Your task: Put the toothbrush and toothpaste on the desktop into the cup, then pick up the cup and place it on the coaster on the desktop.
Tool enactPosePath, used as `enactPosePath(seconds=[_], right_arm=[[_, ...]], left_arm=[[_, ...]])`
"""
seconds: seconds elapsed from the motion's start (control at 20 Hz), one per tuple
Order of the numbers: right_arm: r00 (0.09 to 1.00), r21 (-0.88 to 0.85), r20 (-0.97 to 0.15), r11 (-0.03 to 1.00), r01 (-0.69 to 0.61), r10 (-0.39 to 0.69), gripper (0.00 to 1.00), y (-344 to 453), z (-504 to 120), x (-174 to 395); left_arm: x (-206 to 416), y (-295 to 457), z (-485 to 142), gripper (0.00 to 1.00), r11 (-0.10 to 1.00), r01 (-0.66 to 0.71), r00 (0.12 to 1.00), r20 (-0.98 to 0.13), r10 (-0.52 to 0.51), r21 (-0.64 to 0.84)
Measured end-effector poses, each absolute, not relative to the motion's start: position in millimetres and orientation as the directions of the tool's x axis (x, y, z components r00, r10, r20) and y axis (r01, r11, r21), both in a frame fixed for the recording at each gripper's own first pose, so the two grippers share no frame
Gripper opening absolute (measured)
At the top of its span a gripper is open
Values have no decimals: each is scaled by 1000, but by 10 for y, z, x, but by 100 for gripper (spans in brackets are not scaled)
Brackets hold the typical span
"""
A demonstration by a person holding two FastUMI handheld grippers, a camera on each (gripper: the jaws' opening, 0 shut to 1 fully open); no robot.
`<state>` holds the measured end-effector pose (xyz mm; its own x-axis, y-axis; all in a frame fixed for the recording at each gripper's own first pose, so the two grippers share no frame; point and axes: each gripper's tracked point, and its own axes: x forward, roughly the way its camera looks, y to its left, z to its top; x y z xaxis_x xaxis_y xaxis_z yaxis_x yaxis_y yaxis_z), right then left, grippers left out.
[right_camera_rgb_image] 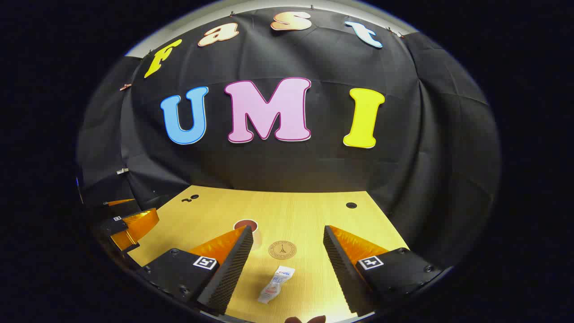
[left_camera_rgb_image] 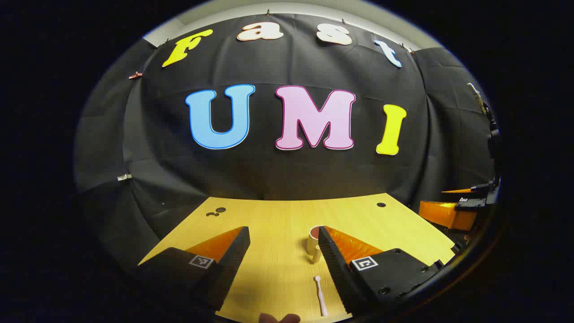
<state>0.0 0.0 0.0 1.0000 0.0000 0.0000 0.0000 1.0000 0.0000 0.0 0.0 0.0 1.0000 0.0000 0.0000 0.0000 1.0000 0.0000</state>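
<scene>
In the left gripper view, a cream cup [left_camera_rgb_image: 311, 244] with a dark red inside stands upright on the yellow wooden desktop [left_camera_rgb_image: 273, 224], half hidden behind one finger of my open left gripper [left_camera_rgb_image: 283, 233]. A pale toothbrush [left_camera_rgb_image: 320, 297] lies flat near the front edge, just inside that same finger. In the right gripper view, a small white toothpaste tube [right_camera_rgb_image: 275, 285] lies between the fingers of my open right gripper [right_camera_rgb_image: 288, 231]. A round tan coaster [right_camera_rgb_image: 282, 250] lies just beyond the tube. The cup's rim [right_camera_rgb_image: 245, 223] peeks out behind the left finger.
The right gripper [left_camera_rgb_image: 450, 211] hangs off the desktop's right side in the left gripper view; the left gripper [right_camera_rgb_image: 130, 224] shows at the left in the right gripper view. Small dark holes [right_camera_rgb_image: 351, 205] mark the desktop's far corners. Black cloth walls close the back.
</scene>
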Motion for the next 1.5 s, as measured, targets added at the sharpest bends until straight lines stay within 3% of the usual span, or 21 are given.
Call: enactPosePath(seconds=[1.0, 1.5], right_arm=[[999, 7, -38, 1000, 2, -1, 97, -34, -122, 29], [937, -90, -343, 996, 29, -58, 97, -19, -1244, 318]], left_arm=[[2, 45, -127, 96, 1000, -19, 999, -33, 19, 6], [-48, 186, -432, 95, 999, -26, 994, -110, 29, 27]])
